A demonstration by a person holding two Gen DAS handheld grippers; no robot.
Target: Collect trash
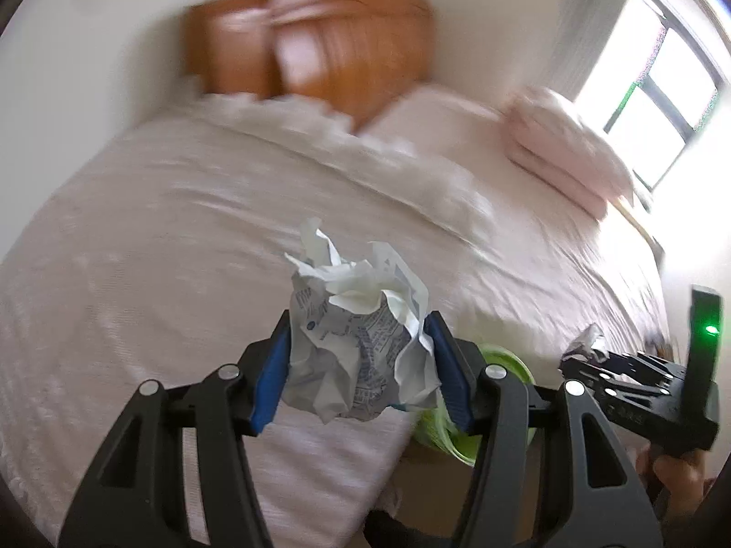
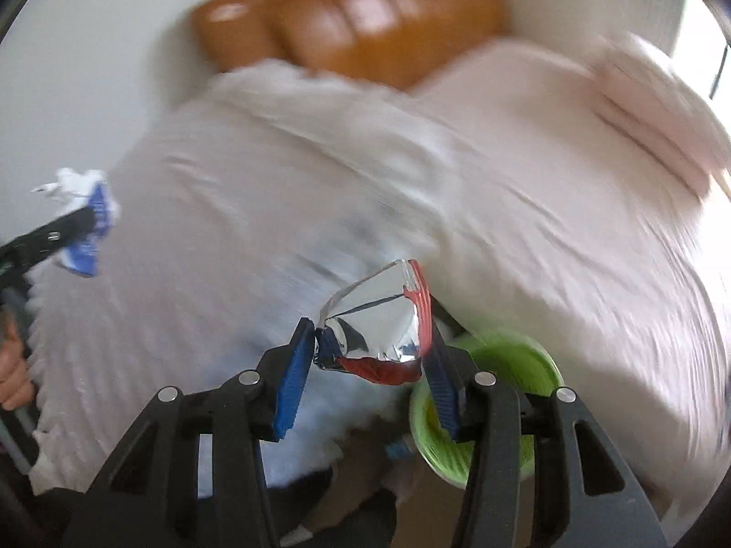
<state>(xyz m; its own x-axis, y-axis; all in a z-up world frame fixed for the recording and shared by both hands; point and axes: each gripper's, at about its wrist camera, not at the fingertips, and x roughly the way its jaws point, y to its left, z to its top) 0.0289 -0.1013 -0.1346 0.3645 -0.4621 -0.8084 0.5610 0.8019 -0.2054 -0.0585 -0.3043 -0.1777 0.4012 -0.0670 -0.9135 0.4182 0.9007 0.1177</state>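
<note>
1. Carrying seems to be the step in hand: both pieces of trash are up off the bed [image 1: 160,228] and held over its near edge, and the blur in both views suggests the grippers are on the move.
2. Left gripper [image 1: 361,356]: its jaws are part-closed and pinch a crumpled paper ball [image 1: 361,347] with print on it, which bulges up above the blue pads.
3. Right gripper [image 2: 365,360]: its jaws are closed about as far on a silver-and-red foil wrapper [image 2: 379,319], gripped at both sides and folded between the pads.
4. A green bin [image 2: 498,392] sits low beside the bed, just below and to the right of the right gripper; in the left wrist view it shows behind the right jaw.
5. Next, I judge, each gripper needs to come over the bin's open mouth, then open fully so the piece drops inside. The wrapper is nearer; the light paper could snag on a pad.
</note>
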